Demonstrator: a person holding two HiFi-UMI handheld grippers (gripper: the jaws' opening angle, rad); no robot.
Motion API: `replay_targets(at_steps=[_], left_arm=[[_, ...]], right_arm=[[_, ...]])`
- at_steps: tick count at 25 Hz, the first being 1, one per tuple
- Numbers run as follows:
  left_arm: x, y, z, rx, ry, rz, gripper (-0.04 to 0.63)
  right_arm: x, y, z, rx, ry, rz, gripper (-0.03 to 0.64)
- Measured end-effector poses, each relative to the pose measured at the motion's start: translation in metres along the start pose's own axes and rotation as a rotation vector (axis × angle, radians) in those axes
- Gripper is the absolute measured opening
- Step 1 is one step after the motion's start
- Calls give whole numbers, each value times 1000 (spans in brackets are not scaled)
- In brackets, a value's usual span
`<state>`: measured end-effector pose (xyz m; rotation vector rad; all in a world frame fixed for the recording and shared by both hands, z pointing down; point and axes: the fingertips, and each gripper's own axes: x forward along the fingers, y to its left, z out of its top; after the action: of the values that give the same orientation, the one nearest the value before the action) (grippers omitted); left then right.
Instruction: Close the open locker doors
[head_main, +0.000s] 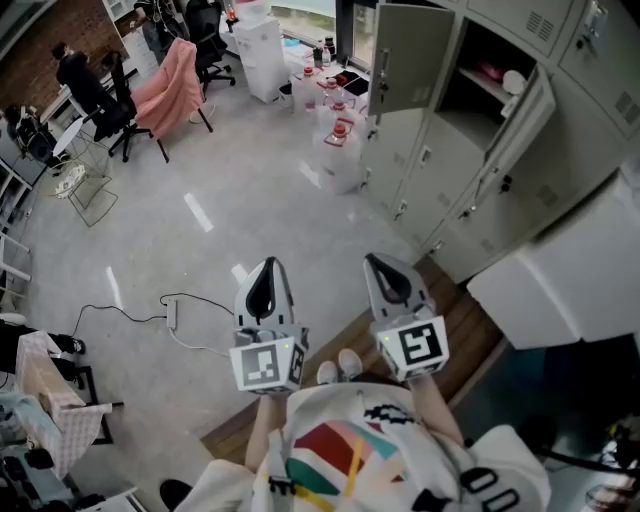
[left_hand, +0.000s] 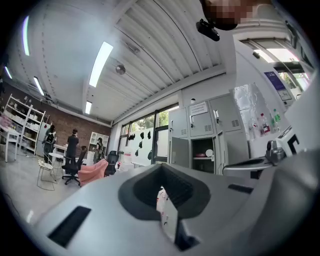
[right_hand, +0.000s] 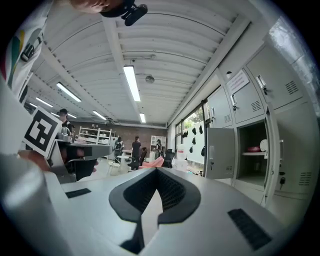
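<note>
A bank of grey lockers (head_main: 470, 180) stands at the upper right of the head view. One compartment (head_main: 490, 75) is open, with a red thing and a white thing on its shelf. Two doors stand open: one (head_main: 410, 55) to its left, one (head_main: 515, 135) to its right. My left gripper (head_main: 265, 290) and right gripper (head_main: 393, 285) are side by side over the floor, well short of the lockers, both shut and empty. The left gripper view shows the left gripper (left_hand: 162, 192) with the open compartment (left_hand: 204, 155) beyond. The right gripper view shows the right gripper (right_hand: 159, 192) and the open door (right_hand: 220, 152).
Water jugs (head_main: 340, 140) stand on the floor before the lockers. A pink-draped chair (head_main: 170, 85) and people at desks are far left. A cable with a power strip (head_main: 172, 315) lies on the floor. A white cabinet (head_main: 570, 270) is at right, and I stand on a wooden platform (head_main: 470, 320).
</note>
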<state>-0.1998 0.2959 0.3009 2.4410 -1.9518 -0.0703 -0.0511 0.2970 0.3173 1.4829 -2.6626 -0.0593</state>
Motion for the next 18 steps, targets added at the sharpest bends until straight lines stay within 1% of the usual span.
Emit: replay_targets(at_steps=[2, 5, 6, 7, 8, 10, 14, 18], left_arm=[[-1, -1, 0, -6, -1, -8, 6], [-2, -3, 1, -9, -4, -21, 6], [-3, -2, 1, -10, -5, -24, 6], [-3, -2, 1, -10, -5, -26, 6], [-4, -1, 2, -10, -6, -27, 6], [-8, 1, 2, -8, -9, -30, 6], [-11, 10, 1, -17, -9, -30, 6], [-14, 20, -2, -26, -5, -30, 6]], right_arm=[[-2, 4, 0, 3, -11, 15, 6], [-2, 9, 1, -17, -20, 14, 16], [-1, 11, 1, -14, -25, 12, 124], [1, 11, 2, -14, -31, 1, 307], [3, 12, 3, -21, -40, -18, 342], [3, 14, 3, -24, -53, -44, 354], [1, 17, 4, 41, -61, -50, 354], [1, 24, 3, 47, -63, -54, 354]])
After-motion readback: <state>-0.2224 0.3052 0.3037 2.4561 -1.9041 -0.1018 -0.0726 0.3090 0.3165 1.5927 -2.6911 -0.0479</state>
